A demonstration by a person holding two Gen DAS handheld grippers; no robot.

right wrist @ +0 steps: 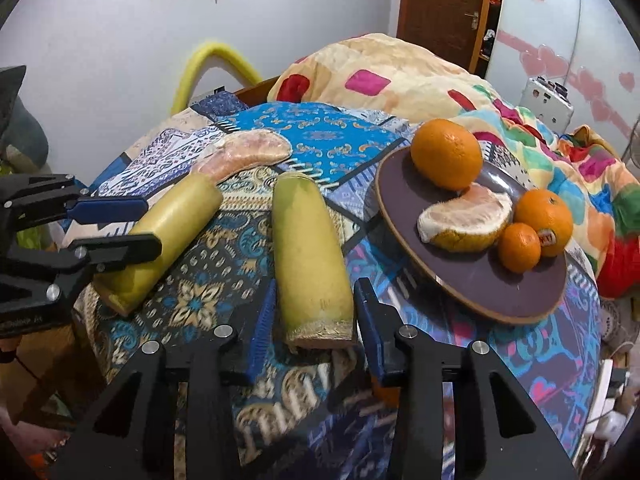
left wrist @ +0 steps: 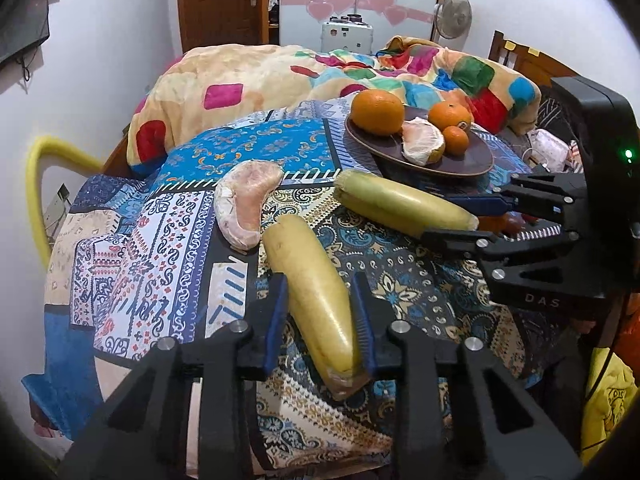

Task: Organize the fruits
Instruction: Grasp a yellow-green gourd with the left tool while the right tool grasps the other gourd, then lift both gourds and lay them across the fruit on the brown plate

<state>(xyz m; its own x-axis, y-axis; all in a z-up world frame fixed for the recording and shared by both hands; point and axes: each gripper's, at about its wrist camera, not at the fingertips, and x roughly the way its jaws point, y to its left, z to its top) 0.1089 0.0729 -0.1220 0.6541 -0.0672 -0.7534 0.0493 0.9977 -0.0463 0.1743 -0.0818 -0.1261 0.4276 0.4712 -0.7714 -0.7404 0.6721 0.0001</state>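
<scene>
Two long yellow-green fruit pieces lie on the patterned cloth. My left gripper (left wrist: 320, 312) straddles the nearer piece (left wrist: 312, 296), its blue pads close to both sides, jaws open around it. My right gripper (right wrist: 314, 316) straddles the other piece (right wrist: 310, 256), with gaps at both pads. Each gripper shows in the other view: the right gripper (left wrist: 476, 218) and the left gripper (right wrist: 132, 224). A peeled pomelo segment (left wrist: 246, 204) lies beyond. A dark plate (right wrist: 480, 280) holds a large orange (right wrist: 446, 154), two smaller oranges and a pomelo wedge (right wrist: 466, 218).
A bright patchwork blanket (left wrist: 280, 76) is heaped behind the plate. A yellow foam-covered rail (left wrist: 36, 184) curves at the far left edge. A brown door (left wrist: 222, 0), a cupboard with pink hearts and a fan stand at the back.
</scene>
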